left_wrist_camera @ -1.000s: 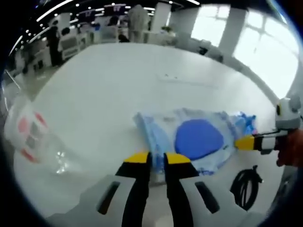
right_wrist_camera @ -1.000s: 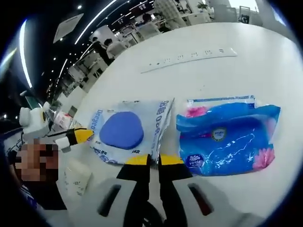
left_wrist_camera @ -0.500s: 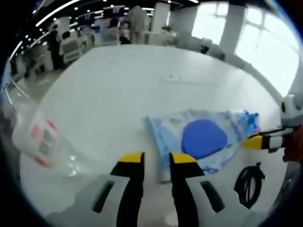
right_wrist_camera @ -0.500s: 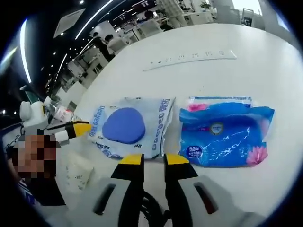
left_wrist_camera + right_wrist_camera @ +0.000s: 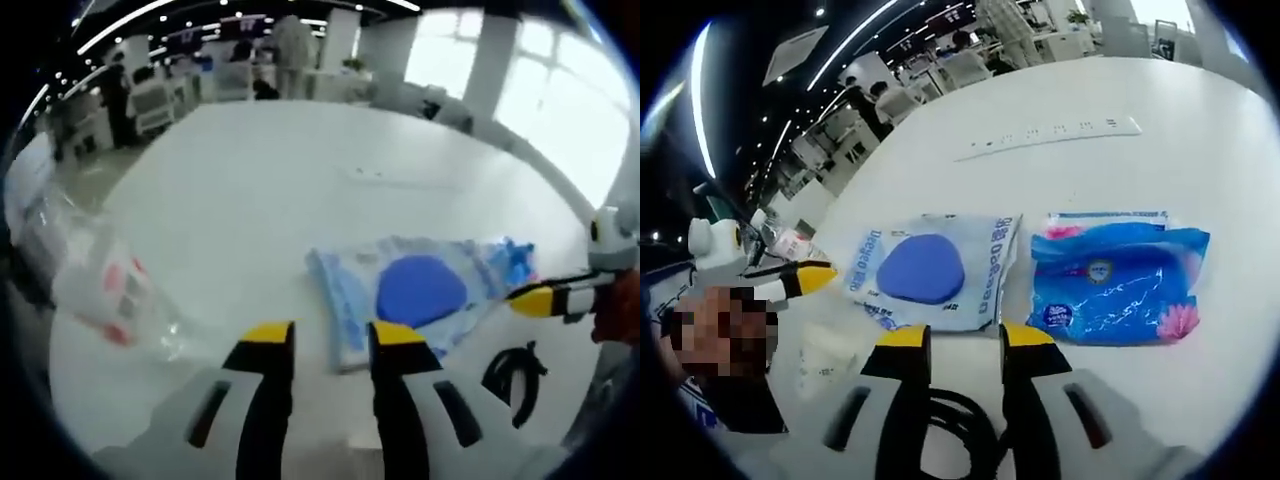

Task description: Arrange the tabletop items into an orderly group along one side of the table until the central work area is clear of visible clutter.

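Observation:
A wet-wipes pack with a round blue lid (image 5: 420,290) lies flat on the white table, just beyond my left gripper (image 5: 332,337), which is open and holds nothing. My right gripper's yellow tip (image 5: 537,300) reaches in from the right beside the pack. In the right gripper view the same wipes pack (image 5: 930,270) lies next to a blue tissue pack (image 5: 1115,285), edges close together. My right gripper (image 5: 965,338) is open just short of both. The left gripper (image 5: 802,280) shows at the left.
A clear plastic packet with red marks (image 5: 115,295) lies to the left. A black cable coil (image 5: 510,372) sits near the table's front, also under my right jaws (image 5: 955,425). A white power strip (image 5: 1050,137) lies far back. People and desks stand beyond the table.
Both grippers have opened wider and drawn back a little from the wipes pack. The two packs lie where they were.

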The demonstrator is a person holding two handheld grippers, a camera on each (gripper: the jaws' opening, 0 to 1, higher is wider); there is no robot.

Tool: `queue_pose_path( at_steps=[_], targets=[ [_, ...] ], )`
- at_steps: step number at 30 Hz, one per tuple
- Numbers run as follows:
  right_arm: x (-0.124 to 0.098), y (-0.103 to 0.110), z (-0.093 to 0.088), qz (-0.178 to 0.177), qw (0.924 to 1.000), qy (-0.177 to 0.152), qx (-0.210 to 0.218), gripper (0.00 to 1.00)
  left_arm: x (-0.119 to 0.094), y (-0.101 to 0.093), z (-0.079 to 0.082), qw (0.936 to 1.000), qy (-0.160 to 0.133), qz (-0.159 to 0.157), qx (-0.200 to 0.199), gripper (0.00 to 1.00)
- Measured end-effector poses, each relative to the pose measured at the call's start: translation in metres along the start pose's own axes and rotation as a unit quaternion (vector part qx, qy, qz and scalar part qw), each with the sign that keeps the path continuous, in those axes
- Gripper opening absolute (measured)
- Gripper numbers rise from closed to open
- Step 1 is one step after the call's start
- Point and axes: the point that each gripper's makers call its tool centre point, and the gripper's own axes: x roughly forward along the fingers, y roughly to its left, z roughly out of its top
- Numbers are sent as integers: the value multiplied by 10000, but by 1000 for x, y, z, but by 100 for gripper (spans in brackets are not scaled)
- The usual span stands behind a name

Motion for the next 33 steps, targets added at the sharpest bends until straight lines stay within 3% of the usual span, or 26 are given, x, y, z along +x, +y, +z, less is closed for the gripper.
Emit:
queue_pose_path(
  at_steps=[6, 22, 27, 33],
  targets=[
    [-5, 9, -3, 155, 9998, -57, 60, 32, -12, -2, -7, 10000, 16, -46, 71, 31],
    [-19, -3, 2, 153, 9995, -211, 159, 39, -30, 1, -10, 9999, 17, -108, 84, 43],
    [-27, -3, -6, 191, 9997, -116, 119, 48, -36, 2, -21, 9997, 144, -190, 1, 48],
    [-34, -6, -5, 155, 9994, -269, 166, 50, -48, 5, -33, 9997, 112, -165, -120, 53]
  ],
)
